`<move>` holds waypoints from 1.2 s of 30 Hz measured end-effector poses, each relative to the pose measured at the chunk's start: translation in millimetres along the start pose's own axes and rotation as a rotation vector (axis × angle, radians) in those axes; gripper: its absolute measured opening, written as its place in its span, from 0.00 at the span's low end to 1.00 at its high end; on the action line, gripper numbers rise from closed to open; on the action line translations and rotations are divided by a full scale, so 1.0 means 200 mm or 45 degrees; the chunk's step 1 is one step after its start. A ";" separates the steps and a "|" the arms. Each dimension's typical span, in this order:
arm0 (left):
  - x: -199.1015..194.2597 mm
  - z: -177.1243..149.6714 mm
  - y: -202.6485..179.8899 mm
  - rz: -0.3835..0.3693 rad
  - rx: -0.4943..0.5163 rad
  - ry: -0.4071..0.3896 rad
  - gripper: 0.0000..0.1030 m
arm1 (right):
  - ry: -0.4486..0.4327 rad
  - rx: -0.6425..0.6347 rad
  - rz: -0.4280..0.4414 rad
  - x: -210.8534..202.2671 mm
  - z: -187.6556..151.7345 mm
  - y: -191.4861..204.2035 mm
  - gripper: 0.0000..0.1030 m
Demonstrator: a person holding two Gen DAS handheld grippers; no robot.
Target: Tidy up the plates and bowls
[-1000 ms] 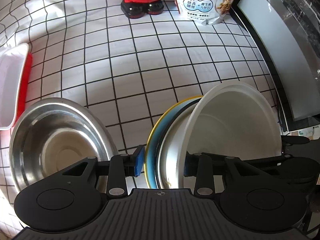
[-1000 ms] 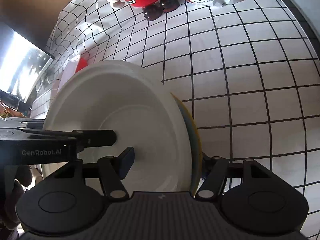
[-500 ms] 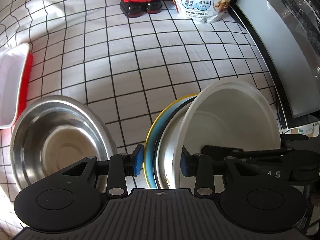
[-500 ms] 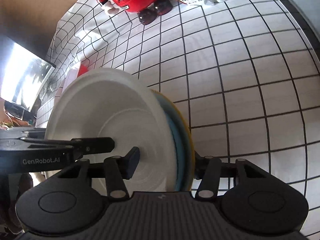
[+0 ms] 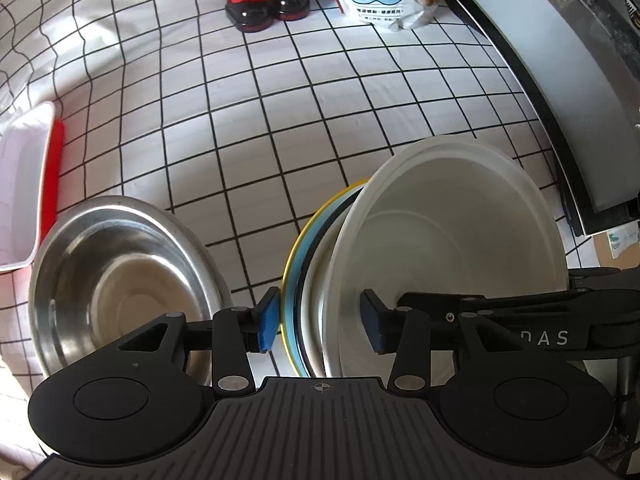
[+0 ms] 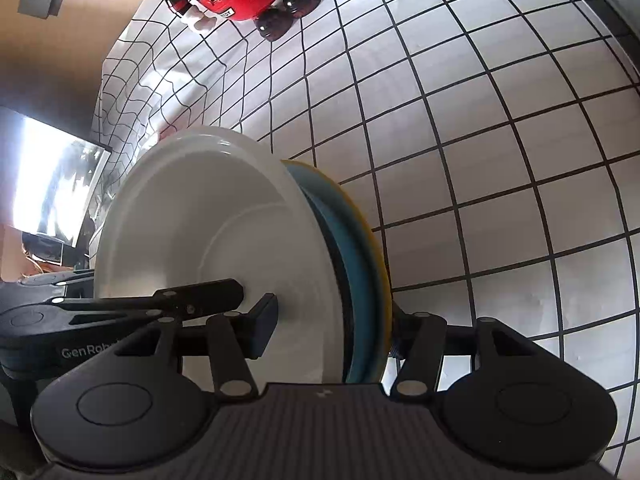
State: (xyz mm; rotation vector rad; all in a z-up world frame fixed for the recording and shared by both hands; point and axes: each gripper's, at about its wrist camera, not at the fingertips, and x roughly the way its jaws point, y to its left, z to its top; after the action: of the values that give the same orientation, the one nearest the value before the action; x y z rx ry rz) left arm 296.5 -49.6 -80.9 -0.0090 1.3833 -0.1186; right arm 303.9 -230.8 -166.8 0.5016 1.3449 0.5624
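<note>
The stack of dishes (image 5: 400, 264) stands on edge between both opening hand-held grippers.

Both wrist cameras look steeply down, close over the upright stacked dishes (image 5: 440, 248) (image 6: 224, 232), from opposite sides, sharing the checked cloth (image 5: 240, 112) (image 6: 480, 140)

left gripper (image 5: 318, 326): black linkage arms showing silver rivets, blue pads (image 5: 267, 323), ribbed grey base
right gripper (image 6: 332, 328): matching black build, wearing white "GenRobot" lettering along its side, round discs flanking the ribbed plate
</note>
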 end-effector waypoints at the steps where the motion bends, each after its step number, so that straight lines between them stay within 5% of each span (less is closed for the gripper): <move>1: 0.00 0.00 0.00 0.001 0.003 -0.001 0.45 | 0.000 -0.004 0.002 0.00 0.00 0.00 0.54; 36: -0.05 -0.03 0.00 0.016 -0.073 0.016 0.43 | 0.015 0.002 0.020 -0.02 -0.03 0.05 0.57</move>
State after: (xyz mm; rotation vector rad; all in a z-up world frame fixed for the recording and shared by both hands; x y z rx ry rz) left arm 289.1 -47.7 -71.7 -0.0473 1.3989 -0.0689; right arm 296.0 -225.9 -158.1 0.5112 1.3537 0.5784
